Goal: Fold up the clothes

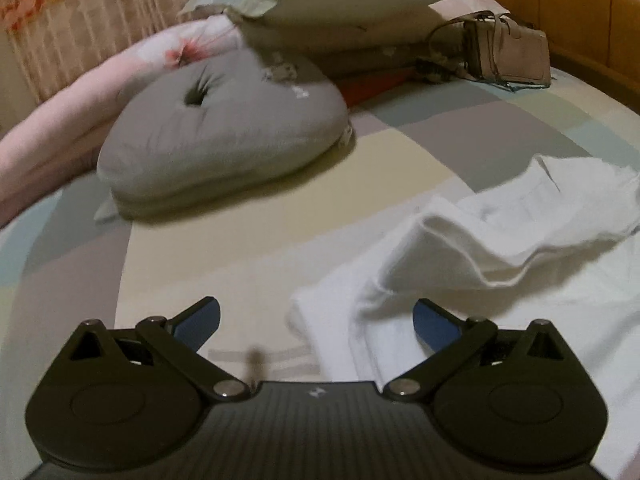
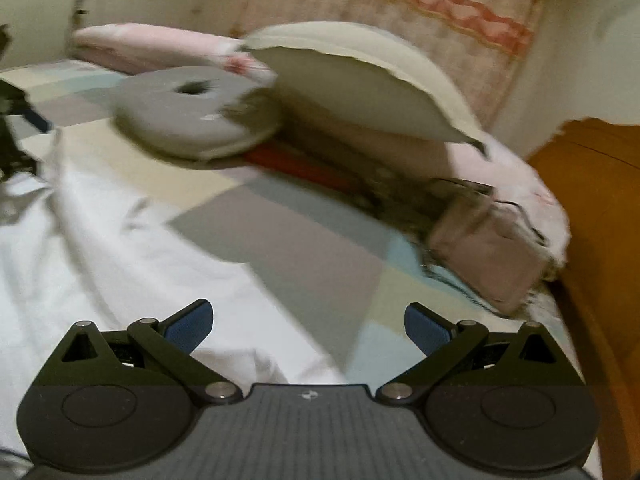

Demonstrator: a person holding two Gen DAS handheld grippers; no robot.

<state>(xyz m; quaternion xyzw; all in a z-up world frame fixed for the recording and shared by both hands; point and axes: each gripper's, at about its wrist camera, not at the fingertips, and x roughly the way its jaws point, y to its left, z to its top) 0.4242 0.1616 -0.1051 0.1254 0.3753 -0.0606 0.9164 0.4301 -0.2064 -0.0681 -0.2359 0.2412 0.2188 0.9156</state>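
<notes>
Both tongs, left [image 1: 316,320] and right [image 2: 308,322], hang released and empty over the white shirt [image 1: 500,240] on the bed [image 1: 240,240], near the grey cushion [image 1: 224,128].

No legible text, numbers or brand names in either view; small white emblem on left gripper [image 1: 316,322] body, unreadable; same on right gripper [image 2: 309,320]; white mark on grey cushion [image 1: 224,140], blurred.

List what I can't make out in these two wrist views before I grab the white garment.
- White garment: type and full outline unknown; the frame's right and bottom edges cut it off in the left wrist view, the left edge in the right wrist view.
- Handbag: motion blur smears its details in the right wrist view.
- Red item: mostly hidden under the pillows in the left wrist view.
</notes>
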